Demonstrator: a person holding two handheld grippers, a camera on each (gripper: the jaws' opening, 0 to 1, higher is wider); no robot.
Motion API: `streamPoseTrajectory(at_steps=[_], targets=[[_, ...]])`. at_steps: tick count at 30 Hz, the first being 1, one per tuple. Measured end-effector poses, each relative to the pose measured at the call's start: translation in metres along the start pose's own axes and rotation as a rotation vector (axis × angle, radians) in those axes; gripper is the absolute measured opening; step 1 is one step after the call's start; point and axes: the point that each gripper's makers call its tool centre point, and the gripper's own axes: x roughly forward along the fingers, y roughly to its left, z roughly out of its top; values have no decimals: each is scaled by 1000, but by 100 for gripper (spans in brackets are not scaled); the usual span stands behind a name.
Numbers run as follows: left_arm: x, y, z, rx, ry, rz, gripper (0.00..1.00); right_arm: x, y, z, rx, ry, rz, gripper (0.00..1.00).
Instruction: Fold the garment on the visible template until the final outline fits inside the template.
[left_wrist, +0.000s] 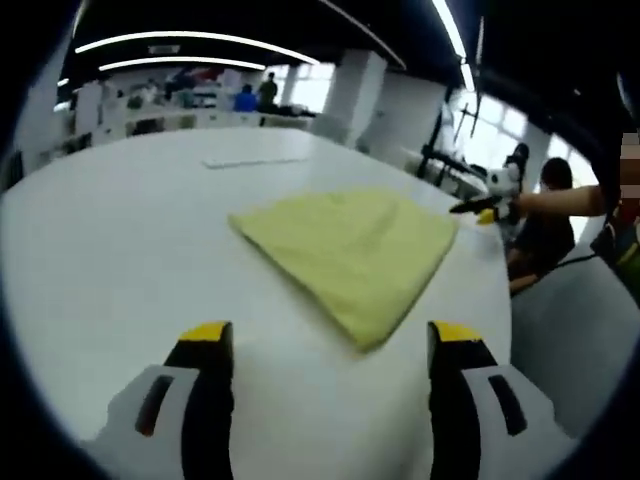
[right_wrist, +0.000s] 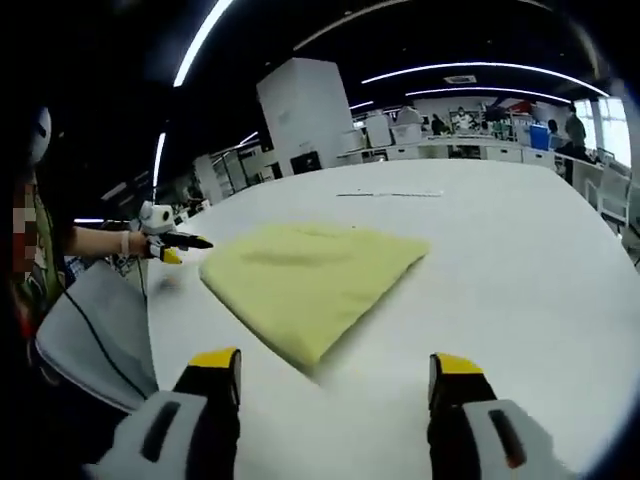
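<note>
Two yellow-tipped grippers, left gripper (left_wrist: 330, 345) and right gripper (right_wrist: 328, 370), hover jaws apart over a white table (left_wrist: 120, 250). Beyond lies the folded pale-yellow cloth garment (left_wrist: 350, 250). Farther back, the left gripper view catches a seated person (left_wrist: 545, 225) at the table's edge; the right gripper view, a white pillar (right_wrist: 305, 115).

Beyond the left gripper (left_wrist: 332, 345), a thin pale outline (left_wrist: 252, 161) is lying on the white table (left_wrist: 110, 250) past the yellow garment (left_wrist: 350, 250), too faint to tell whether it is the template. Off to the right gripper's (right_wrist: 335, 375) left, the other claw (right_wrist: 172, 243) is looking too small for its jaws to be read.
</note>
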Motion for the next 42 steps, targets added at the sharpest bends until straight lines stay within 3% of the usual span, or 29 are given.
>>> streamPoseTrajectory(at_steps=[4,12,15,18,25,29,32,34,38,40,41,42], targets=[[-1,-6,-2,-15,-5,6,97,-3,-3,5,-2,-26,-36,100],[-8,-12,-2,-35,-54,46,99,2,7,11,26,-64,-43,100],[-6,-7,9,-37,-96,59,99,5,14,14,45,-83,-36,100],[-5,-3,11,-82,-109,59,99,7,22,13,59,-102,-35,100],[-4,0,17,-78,-130,57,97,5,31,15,142,-181,-63,99],[-2,-3,20,-73,-139,47,97,5,38,14,144,-175,-68,98],[-1,2,12,-60,-112,70,99,3,40,15,154,-191,-65,97],[-3,3,10,-55,-124,76,99,1,39,13,168,-196,-61,96],[-5,3,10,-121,-135,66,99,-2,37,9,178,-179,-59,94],[-9,0,26,-81,-191,58,99,-2,36,15,160,-171,-60,94],[-12,-6,40,-78,-262,41,99,-3,34,21,157,-195,-64,93],[-13,-8,45,-95,-285,30,99,-3,33,31,169,-245,-67,93]])
